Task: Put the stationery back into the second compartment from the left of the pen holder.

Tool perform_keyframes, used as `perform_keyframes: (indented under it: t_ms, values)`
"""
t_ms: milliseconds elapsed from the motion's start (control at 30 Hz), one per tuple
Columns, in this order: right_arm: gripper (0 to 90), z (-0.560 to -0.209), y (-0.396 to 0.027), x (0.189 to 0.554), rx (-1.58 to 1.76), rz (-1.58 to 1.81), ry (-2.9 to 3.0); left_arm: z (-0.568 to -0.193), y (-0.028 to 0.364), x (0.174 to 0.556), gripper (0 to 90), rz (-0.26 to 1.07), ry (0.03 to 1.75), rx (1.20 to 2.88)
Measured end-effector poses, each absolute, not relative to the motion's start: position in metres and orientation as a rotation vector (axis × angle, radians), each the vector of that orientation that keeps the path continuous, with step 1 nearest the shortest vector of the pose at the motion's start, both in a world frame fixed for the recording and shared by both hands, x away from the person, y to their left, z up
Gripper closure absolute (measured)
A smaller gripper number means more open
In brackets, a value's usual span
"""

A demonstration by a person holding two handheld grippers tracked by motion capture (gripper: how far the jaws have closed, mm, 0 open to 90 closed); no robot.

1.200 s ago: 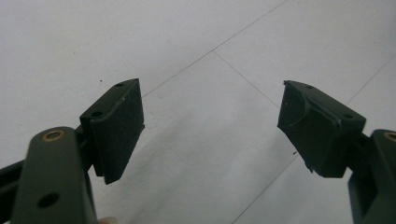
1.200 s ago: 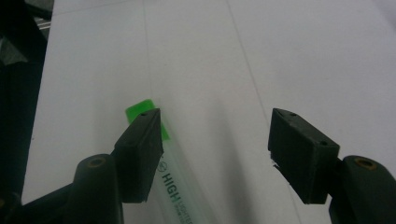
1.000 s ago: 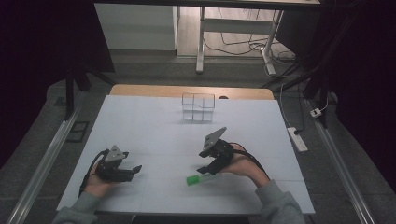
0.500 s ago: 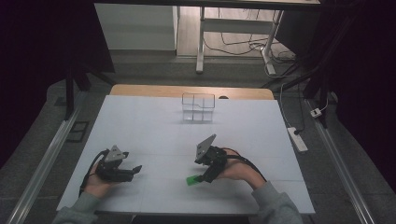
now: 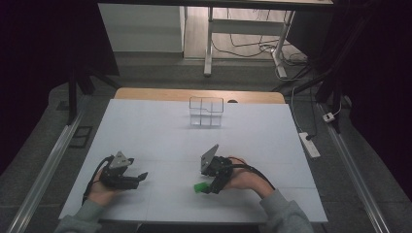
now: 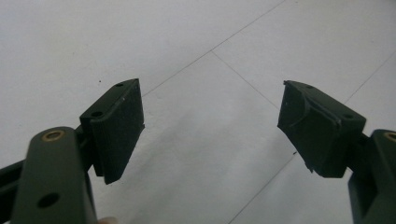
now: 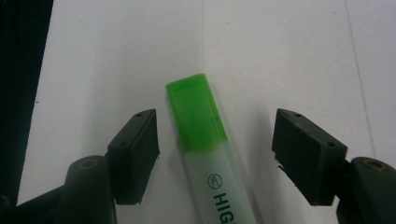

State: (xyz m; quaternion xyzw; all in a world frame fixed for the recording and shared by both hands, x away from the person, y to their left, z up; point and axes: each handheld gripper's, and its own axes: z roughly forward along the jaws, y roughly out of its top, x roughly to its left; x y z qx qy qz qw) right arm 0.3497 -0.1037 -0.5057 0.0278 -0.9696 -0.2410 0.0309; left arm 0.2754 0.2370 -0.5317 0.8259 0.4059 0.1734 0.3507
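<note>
Change since the earlier frames: the right gripper (image 5: 208, 187) has been brought down and toward the near edge of the table (image 5: 145, 126), from above and behind the green highlighter (image 5: 198, 187) to a position directly over it; the left gripper (image 5: 140, 177) has been left where it was. Item, highlighter: translucent body with a green cap (image 7: 196, 112) and black lettering, lying flat on the white table near the front edge, seen in the right gripper view between the two jaws with the cap pointing away from the camera. Item, right gripper (image 7: 215, 135): jaws spread wide, one on each side of the highlighter, a gap visible on both sides; no contact is made and nothing is clenched. Item, left gripper (image 6: 210, 121): jaws spread apart over bare table, nothing held, resting low at the person's left, well apart from the highlighter. Item, clear compartmented box (image 5: 206, 111): standing at the far middle of the table, well apart from both grippers; its contents cannot be made out. Progress, as judged: the approach and straddling of the highlighter are done; the closing of the jaws, the lift and any carrying are left, with the box judged a likely destination, though this cannot be confirmed.
</note>
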Motion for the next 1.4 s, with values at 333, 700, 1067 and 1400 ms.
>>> perform_keyframes:
  t_ms: [333, 700, 1067, 1400]
  values:
    - [40.7, -0.51, -0.102, 0.347, 0.122, -0.688, -3.027, -0.532, 0.237, 0.276, 22.4, 0.447, 1.05, 2.142]
    - [52.8, -0.51, -0.101, 0.344, 0.199, -0.702, -3.032, -0.532, 0.237, 0.276, 22.3, 0.448, 1.049, 2.145]
    - [66.3, -0.509, -0.102, 0.339, 0.259, -0.713, -3.009, -0.532, 0.238, 0.275, 22.3, 0.449, 1.047, 2.145]
    - [66.4, -0.5, -0.107, 0.345, 0.196, -0.793, -2.983, -0.533, 0.238, 0.276, 22.3, 0.449, 1.048, 2.147]
